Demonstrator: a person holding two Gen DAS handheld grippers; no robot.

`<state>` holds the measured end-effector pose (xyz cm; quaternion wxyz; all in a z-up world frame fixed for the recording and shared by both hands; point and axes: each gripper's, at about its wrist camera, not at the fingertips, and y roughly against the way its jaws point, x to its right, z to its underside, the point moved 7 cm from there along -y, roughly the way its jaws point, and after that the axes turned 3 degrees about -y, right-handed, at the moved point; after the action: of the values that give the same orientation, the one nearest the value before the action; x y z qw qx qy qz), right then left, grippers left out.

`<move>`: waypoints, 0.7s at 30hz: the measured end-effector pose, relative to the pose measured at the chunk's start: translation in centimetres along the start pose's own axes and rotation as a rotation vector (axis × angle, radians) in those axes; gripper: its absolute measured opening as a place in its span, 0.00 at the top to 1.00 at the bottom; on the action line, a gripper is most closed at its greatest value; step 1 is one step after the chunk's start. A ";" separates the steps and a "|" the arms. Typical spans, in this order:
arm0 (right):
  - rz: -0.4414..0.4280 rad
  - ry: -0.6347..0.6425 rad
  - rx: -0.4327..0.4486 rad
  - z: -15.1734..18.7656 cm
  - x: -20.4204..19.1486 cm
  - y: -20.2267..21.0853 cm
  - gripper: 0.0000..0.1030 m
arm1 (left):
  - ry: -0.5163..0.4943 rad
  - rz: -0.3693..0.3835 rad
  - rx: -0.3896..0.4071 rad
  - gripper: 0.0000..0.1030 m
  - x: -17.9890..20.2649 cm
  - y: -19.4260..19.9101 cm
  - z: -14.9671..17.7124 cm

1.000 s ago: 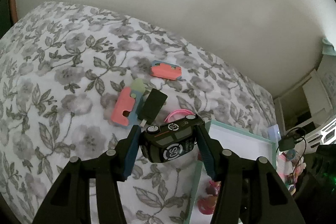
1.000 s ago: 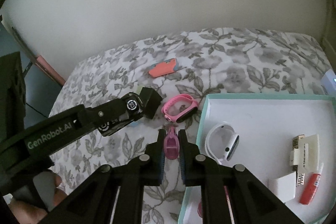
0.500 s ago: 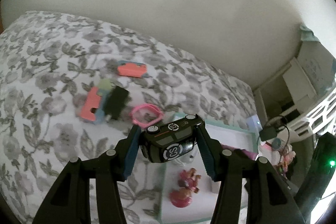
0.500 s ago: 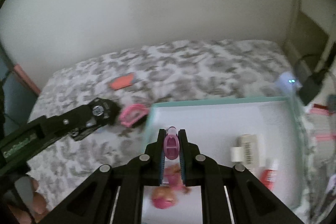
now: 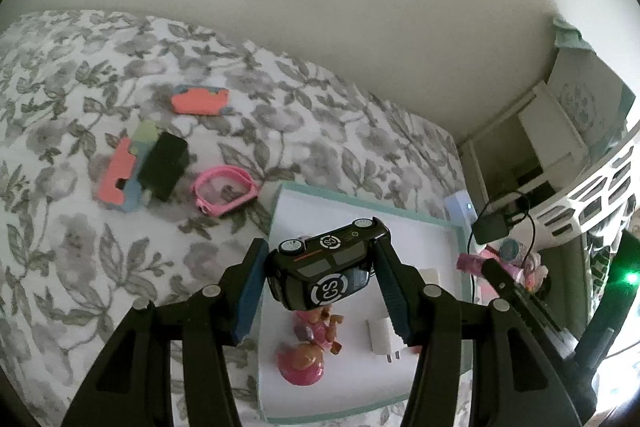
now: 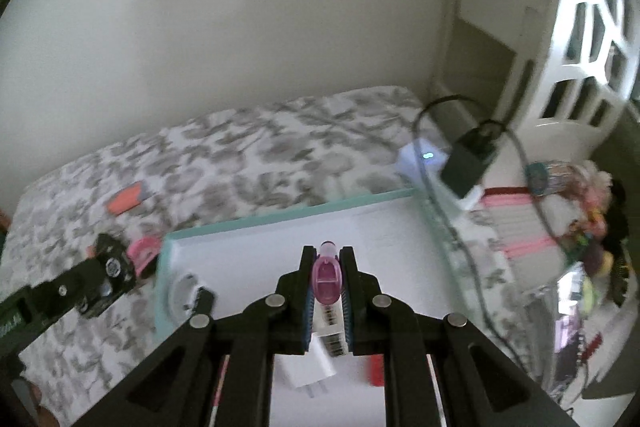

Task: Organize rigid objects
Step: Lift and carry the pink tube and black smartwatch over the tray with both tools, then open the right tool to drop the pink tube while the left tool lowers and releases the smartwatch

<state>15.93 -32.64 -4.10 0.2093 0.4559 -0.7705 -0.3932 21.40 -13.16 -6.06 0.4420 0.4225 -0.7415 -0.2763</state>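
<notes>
- Toy car [image 5: 326, 265]: black, white round "CS" logos on roof and end, thin orange stripe, white wheels seen at the top edge. It is held tilted, lifted above the near-left part of the tray [image 5: 360, 211].
- Left gripper [image 5: 320, 279]: fingers spread fairly wide, blue pads [image 5: 250, 291] pressed on both ends of the toy car. It is pointed forward and down over the tray's left side.
- Small pink item [image 6: 327, 277]: purple-pink oval body, pale cap at the far end; exact kind cannot be told. It is pinched above the tray's white floor, near the middle.
- Right gripper [image 6: 327, 277]: nearly closed, only the narrow pink item is kept between the fingers. It is aimed forward over the tray.
- Tray: white inside, teal rim, laid on the floral bedcover [image 5: 80, 267]. In it are seen 2 pink dolls [image 5: 308, 351], a white plug adapter [image 5: 384, 339] and a white watch [image 6: 188, 293] at the left end.
- Left on the bedcover, outside the tray: pink wristband [image 5: 224, 189] just beside the tray's far-left corner, black block [image 5: 166, 167] touching a coral-and-blue piece [image 5: 118, 173], and 1 more coral piece [image 5: 200, 101] farther back.
- Black charger with cable [image 6: 468, 157] is seen beyond the tray's far-right corner.
</notes>
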 end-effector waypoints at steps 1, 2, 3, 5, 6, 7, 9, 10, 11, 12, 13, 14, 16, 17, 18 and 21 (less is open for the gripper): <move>0.023 -0.002 0.007 -0.1 0.4 0.0 0.88 | -0.002 -0.001 -0.007 0.46 0.1 -0.3 0.2; 0.034 -0.001 0.009 -0.1 0.6 -0.1 0.88 | -0.005 0.000 -0.017 0.46 0.1 -0.7 0.4; 0.051 0.005 0.003 0.1 0.8 -0.4 0.88 | -0.005 0.002 -0.028 0.46 0.2 -1.1 0.7; 0.072 0.013 -0.010 0.5 0.9 -1.1 0.88 | -0.002 0.010 -0.044 0.46 0.2 -1.8 1.1; 0.082 0.016 -0.019 0.7 1.1 -1.5 0.88 | 0.000 0.012 -0.054 0.46 0.2 -2.2 1.3; 0.091 0.016 -0.032 1.0 1.3 -2.0 0.88 | 0.000 0.012 -0.062 0.46 0.2 -2.5 1.5; 0.095 0.018 -0.047 1.5 1.4 -2.7 0.88 | -0.002 0.011 -0.072 0.46 0.1 -3.0 1.7; 0.098 0.021 -0.056 1.7 1.4 -2.9 0.88 | -0.002 0.010 -0.078 0.46 0.1 -3.2 1.9; 0.100 0.025 -0.061 1.8 1.3 -3.1 0.88 | -0.002 0.011 -0.086 0.46 0.1 -3.5 2.1; 0.101 0.032 -0.067 2.0 1.2 -3.4 0.88 | -0.001 0.011 -0.091 0.46 0.1 -3.7 2.2; 0.099 0.036 -0.072 2.1 1.1 -3.5 0.88 | -0.001 0.011 -0.096 0.46 0.1 -3.9 2.3; 0.097 0.040 -0.075 2.3 1.0 -3.6 0.88 | -0.001 0.012 -0.102 0.46 0.1 -4.1 2.5; 0.097 0.051 -0.086 2.6 0.7 -4.0 0.88 | -0.002 0.010 -0.110 0.46 0.0 -4.4 2.7; 0.098 0.056 -0.089 2.6 0.6 -4.1 0.88 | -0.004 0.009 -0.115 0.46 0.0 -4.5 2.8; 0.099 0.060 -0.094 2.8 0.5 -4.3 0.88 | -0.005 0.008 -0.121 0.46 0.0 -4.7 2.9; 0.097 0.064 -0.111 3.1 0.4 -4.8 0.88 | -0.007 0.005 -0.137 0.46 0.0 -5.2 3.3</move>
<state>16.22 -33.00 -9.77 0.2774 0.4183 -0.7616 -0.4099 20.48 -15.56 -11.65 0.4681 0.3884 -0.7234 -0.3267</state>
